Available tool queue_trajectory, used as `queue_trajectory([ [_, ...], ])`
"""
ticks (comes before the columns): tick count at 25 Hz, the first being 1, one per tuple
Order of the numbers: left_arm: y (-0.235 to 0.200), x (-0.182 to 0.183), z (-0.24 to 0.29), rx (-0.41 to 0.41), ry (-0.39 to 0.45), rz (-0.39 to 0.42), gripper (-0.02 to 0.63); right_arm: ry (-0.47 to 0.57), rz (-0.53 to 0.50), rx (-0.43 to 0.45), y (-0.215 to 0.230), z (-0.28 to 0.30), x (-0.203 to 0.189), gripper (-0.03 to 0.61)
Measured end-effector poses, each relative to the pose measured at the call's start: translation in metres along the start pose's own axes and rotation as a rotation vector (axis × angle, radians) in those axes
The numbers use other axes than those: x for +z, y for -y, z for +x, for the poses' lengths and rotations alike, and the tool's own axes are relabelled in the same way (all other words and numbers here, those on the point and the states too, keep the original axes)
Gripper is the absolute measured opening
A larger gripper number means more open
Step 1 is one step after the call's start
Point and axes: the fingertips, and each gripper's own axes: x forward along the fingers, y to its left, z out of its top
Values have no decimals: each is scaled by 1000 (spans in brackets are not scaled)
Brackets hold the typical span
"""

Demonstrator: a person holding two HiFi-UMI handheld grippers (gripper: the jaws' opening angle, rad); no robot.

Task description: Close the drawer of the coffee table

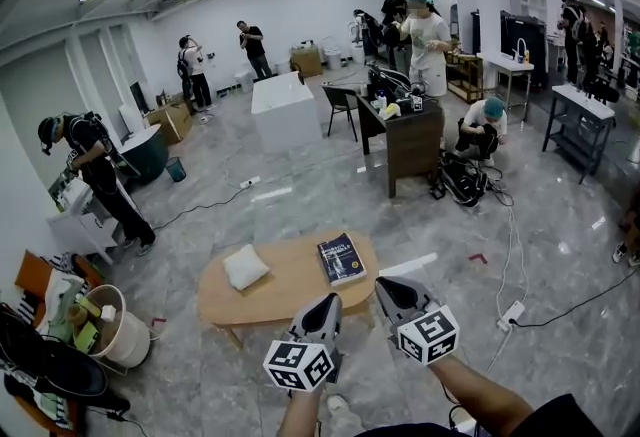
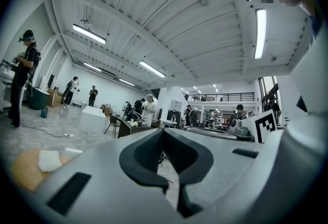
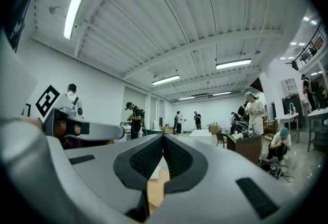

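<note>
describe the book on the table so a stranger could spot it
Find the low oval light-wood coffee table on the grey floor. A dark rectangular book lies flat near its right end; its only neighbour, a small white cushion, sits left.

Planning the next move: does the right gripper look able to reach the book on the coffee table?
Probably yes: the right gripper hangs near the front edge of the coffee table, the book lies just ahead, and nothing stands between. Its jaws are shut.

Bright, even overhead light; strong fisheye distortion.
</note>
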Motion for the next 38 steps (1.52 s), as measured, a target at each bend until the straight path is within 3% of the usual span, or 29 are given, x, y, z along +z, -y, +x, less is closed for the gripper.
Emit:
queue_trajectory([
  [14,47,5,-21,-10,18,19,1,24,-6,49,-29,-46,3,14],
  [26,45,24,-27,-49,38,41,2,61,-28,15,-37,-41,24,14],
  [38,49,34,-37,-41,64,53,2,68,-36,64,-58,-38,28,14],
])
